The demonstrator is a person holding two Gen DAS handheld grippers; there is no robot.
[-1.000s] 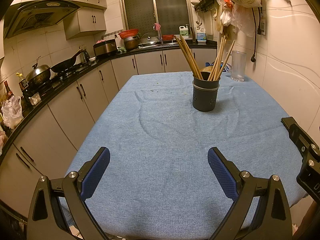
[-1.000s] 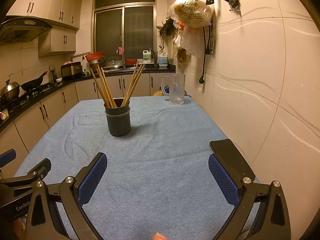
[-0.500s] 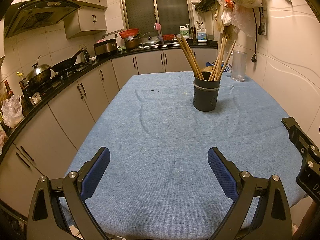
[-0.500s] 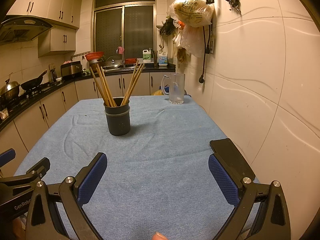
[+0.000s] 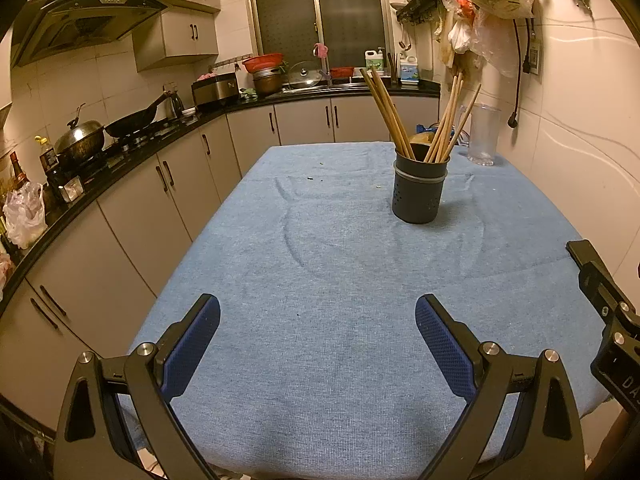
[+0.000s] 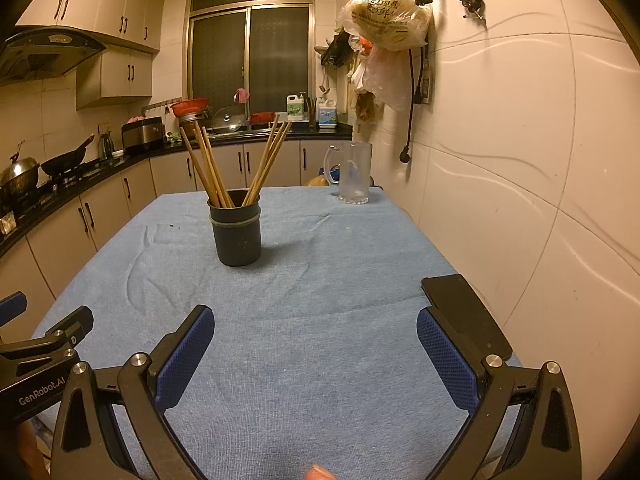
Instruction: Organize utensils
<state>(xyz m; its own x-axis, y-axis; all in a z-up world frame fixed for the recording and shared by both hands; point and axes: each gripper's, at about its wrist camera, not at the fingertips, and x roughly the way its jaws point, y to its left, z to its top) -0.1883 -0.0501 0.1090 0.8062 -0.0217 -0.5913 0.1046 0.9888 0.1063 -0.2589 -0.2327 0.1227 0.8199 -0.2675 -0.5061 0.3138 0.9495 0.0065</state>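
A dark cup [image 5: 419,192] stands upright on the blue cloth [image 5: 340,300] that covers the table. It sits toward the far side of the table, a bit right of the middle in the left camera's view. Wooden chopsticks [image 5: 386,112] stick up out of the cup. Some lean to the left and some lean to the right, so they fan out like a V. A pale band goes around the cup near its top, and there are small holes in its side.

The left gripper [image 5: 318,336] is over the near end of the table. Its two blue pads are spread wide apart, with only cloth between them. The right gripper [image 6: 316,344] is the same: pads far apart, holding nothing, well apart from the cup. Each gripper shows at the edge of the other one's view, so they are side by side.

A clear glass mug [image 6: 352,172] with a handle stands at the far right corner of the table, near the wall. A flat black thing [image 6: 464,312], maybe a phone, lies at the right edge of the table just beside the right gripper's right pad.

A few tiny crumbs [image 5: 310,178] lie on the cloth, far and to the left of the cup. Plastic bags [image 6: 386,20] hang on the right wall. A wok [image 5: 136,118] sits on the stove along the left counter.
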